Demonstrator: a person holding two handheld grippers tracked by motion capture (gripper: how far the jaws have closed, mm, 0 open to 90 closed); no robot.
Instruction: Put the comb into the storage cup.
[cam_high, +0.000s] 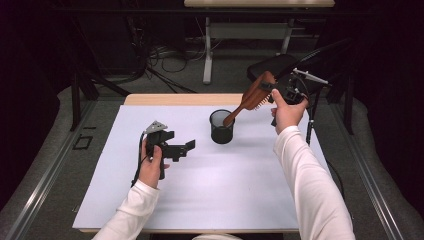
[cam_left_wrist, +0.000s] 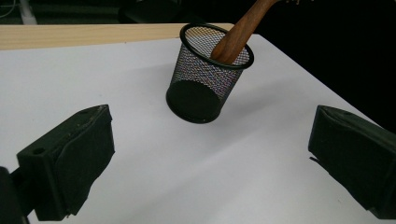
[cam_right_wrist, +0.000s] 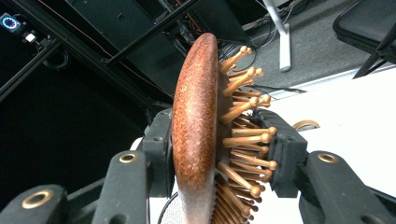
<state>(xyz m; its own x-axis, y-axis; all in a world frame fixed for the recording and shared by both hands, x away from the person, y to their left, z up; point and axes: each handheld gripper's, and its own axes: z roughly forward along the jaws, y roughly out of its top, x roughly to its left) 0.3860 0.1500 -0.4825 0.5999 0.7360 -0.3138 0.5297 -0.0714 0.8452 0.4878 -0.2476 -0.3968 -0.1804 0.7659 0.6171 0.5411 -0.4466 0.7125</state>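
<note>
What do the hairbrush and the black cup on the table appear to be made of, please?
The hairbrush looks like reddish-brown wood with a speckled, slightly glossy back; its ball-tipped pins seem to be wood too, though that is uncertain. The black cup appears to be wire mesh, probably coated metal: its wall is see-through, with a solid rim and base.

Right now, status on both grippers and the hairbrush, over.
Right gripper shut on the hairbrush head, handle tip inside the mesh cup. Left gripper open, holding nothing, short of the cup. Nothing in the way.
</note>
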